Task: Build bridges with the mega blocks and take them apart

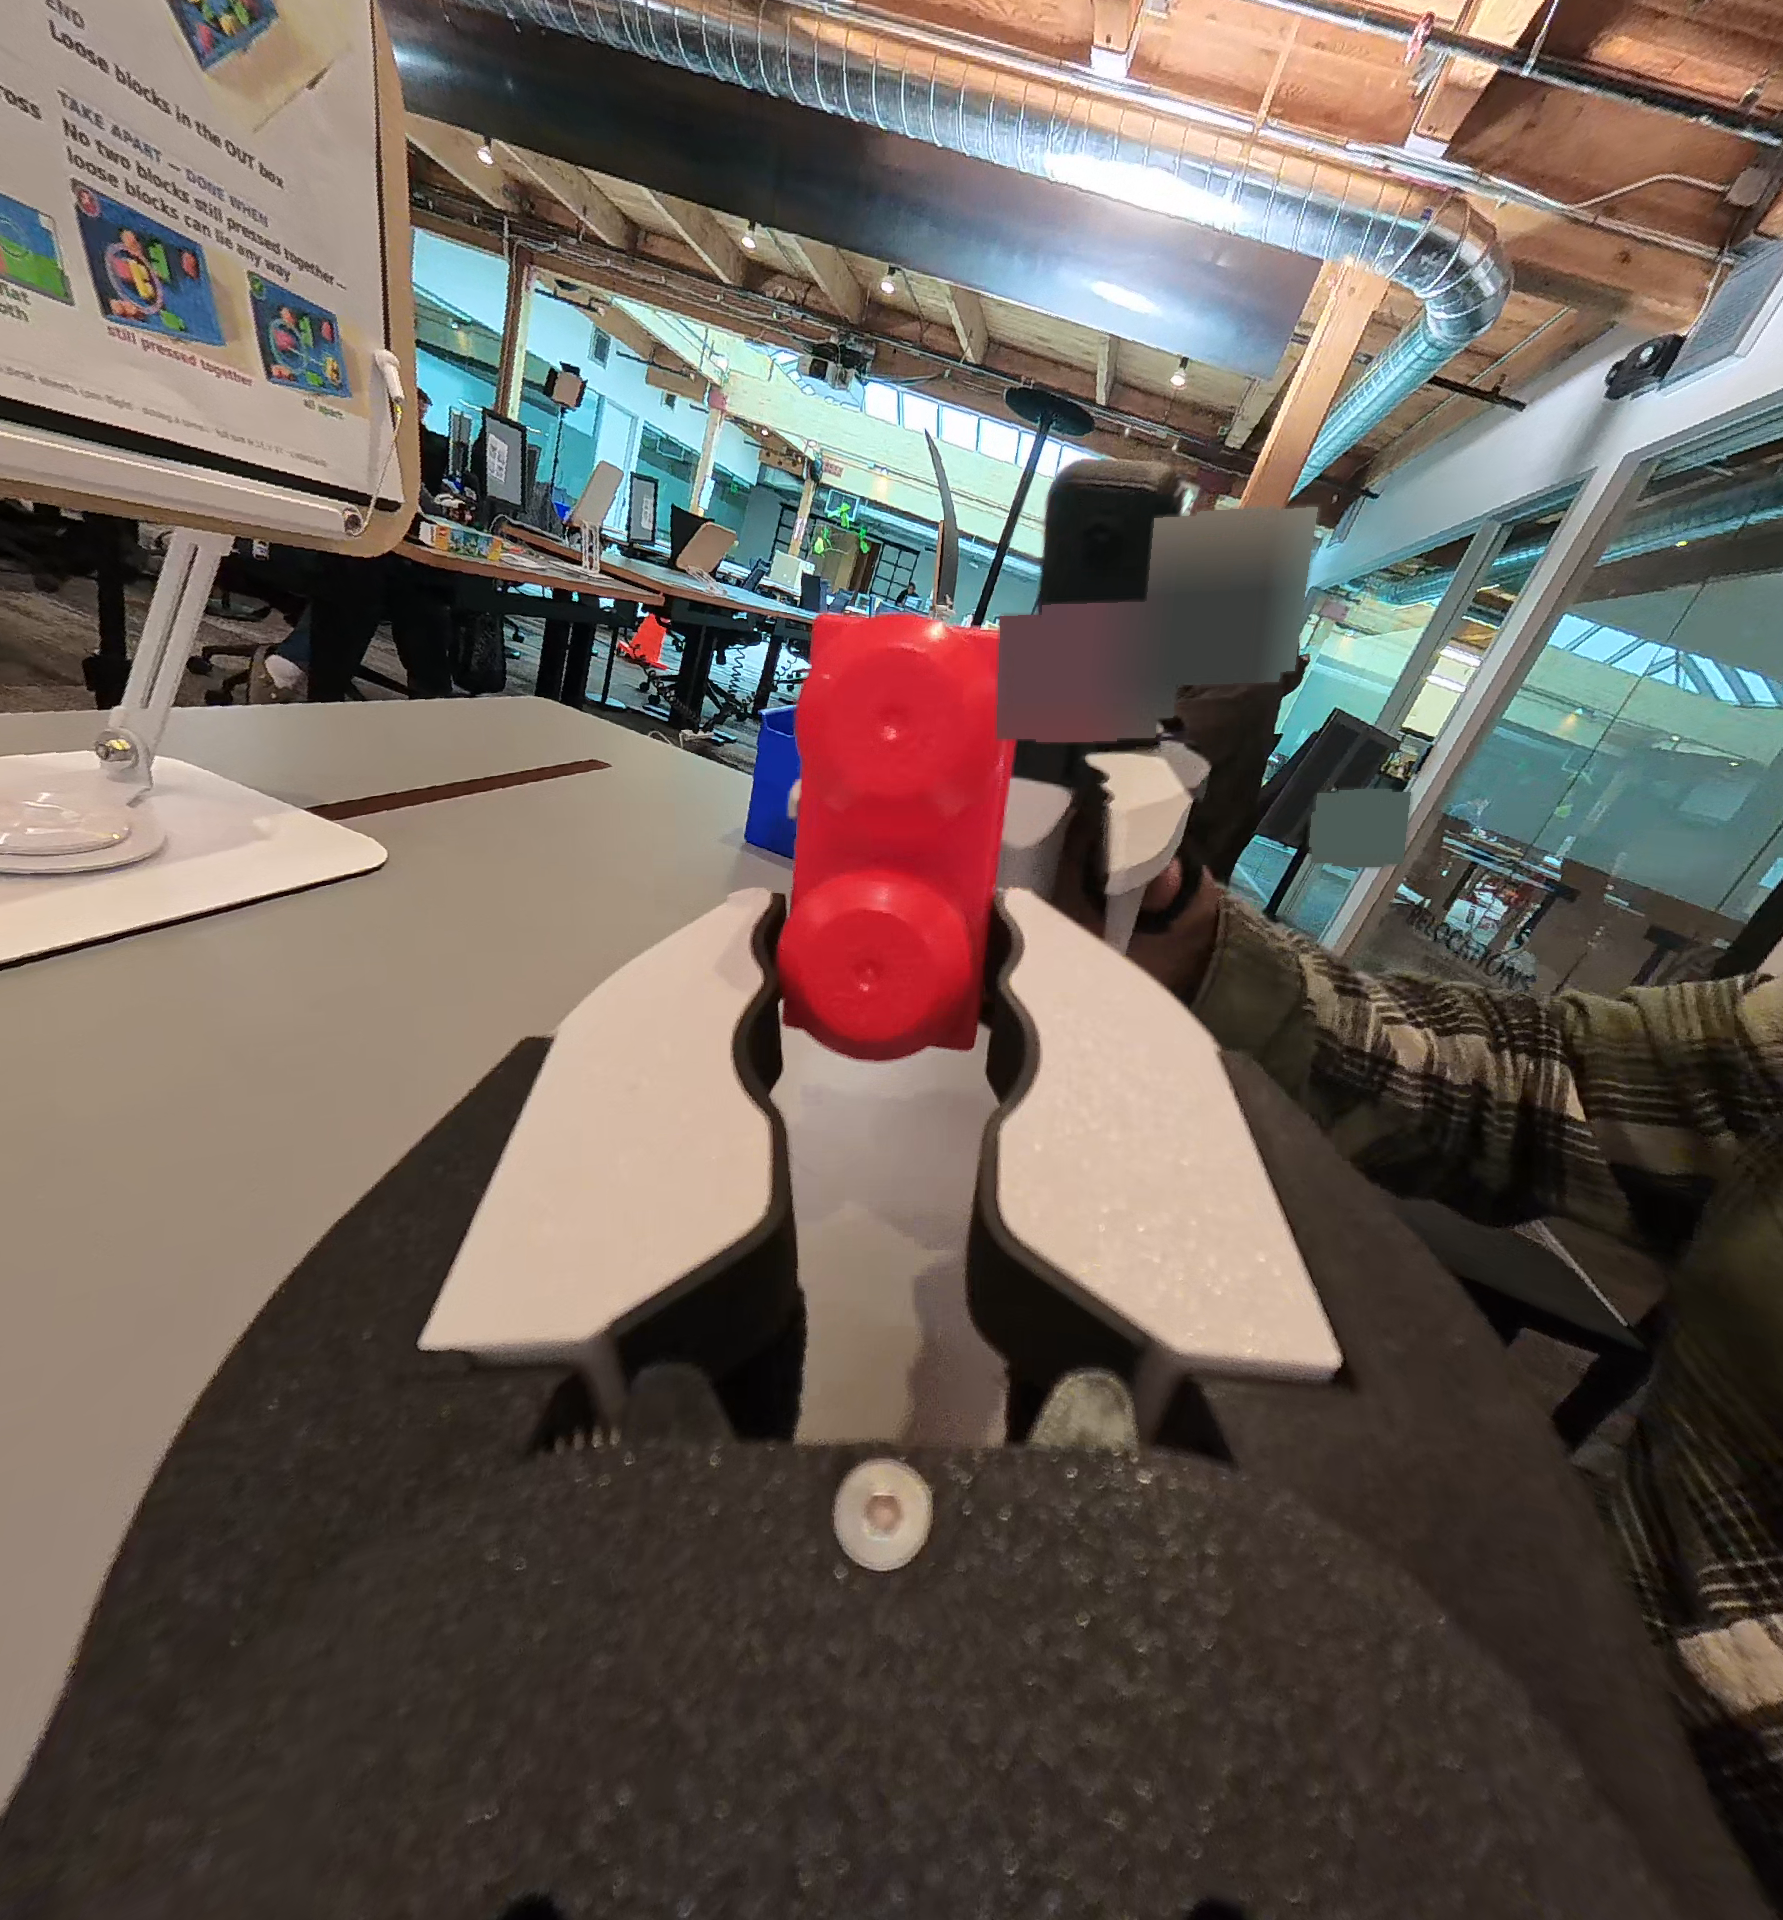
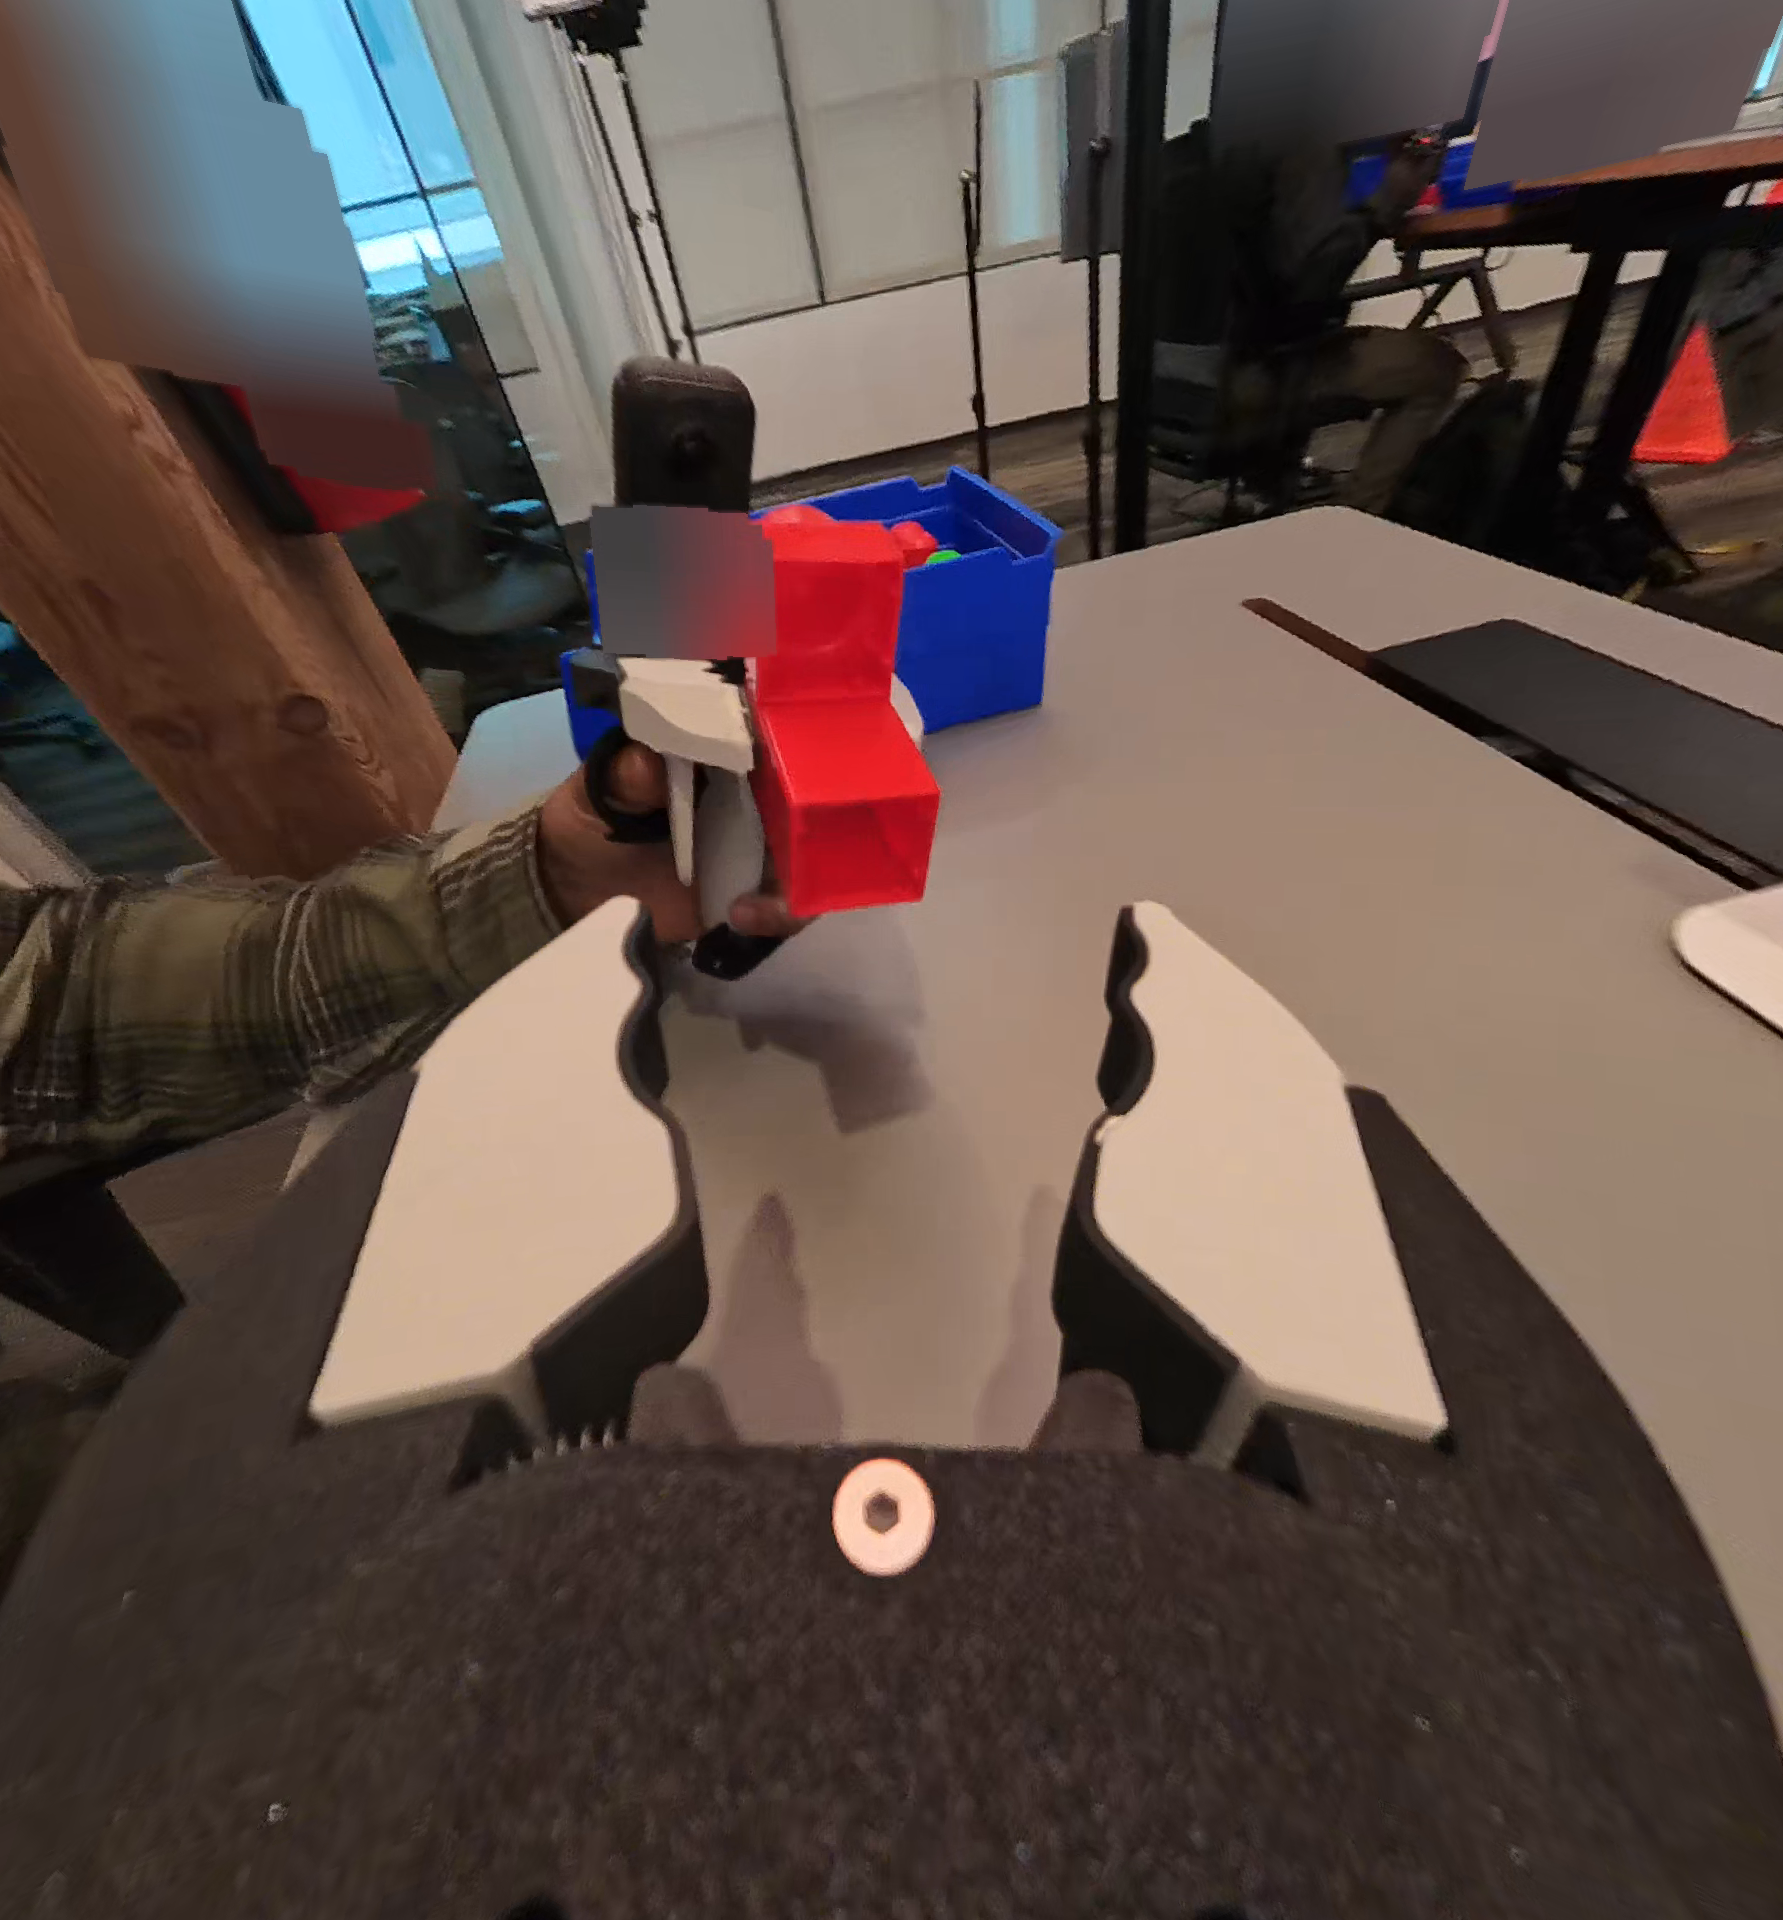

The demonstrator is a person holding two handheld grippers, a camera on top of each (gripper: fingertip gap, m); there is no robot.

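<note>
Left tongs [image 1: 882, 935]: pinching a red mega block assembly [image 1: 892, 821] between the white fingers [image 1: 648, 1101], held in the air above the grey counter [image 1: 243, 1039]. In the left wrist view the assembly shows two round studs facing the camera, one above the other. In the right wrist view the same assembly [image 2: 845, 748] reads as two red blocks joined in a stepped form, the lower one showing its hollow open end.

Right tongs [image 2: 882, 997]: spread wide, nothing between the fingers [image 2: 513, 1143]; they hang over bare counter [image 2: 1282, 831], near the assembly but not touching it.

A hand [image 2: 606, 831] in a green plaid sleeve [image 2: 191, 997] grips the left tool's handle. The other plaid sleeve [image 1: 1489, 1091] appears at the right edge of the left wrist view.

Blue bin [image 2: 970, 623]: standing on the counter behind the held assembly, with red and green blocks inside. Its corner [image 1: 775, 790] shows behind the assembly in the left wrist view.

White stand [image 1: 139, 727] carrying an instruction sheet [image 1: 139, 208]: on the counter, on the far side from the bin.
</note>
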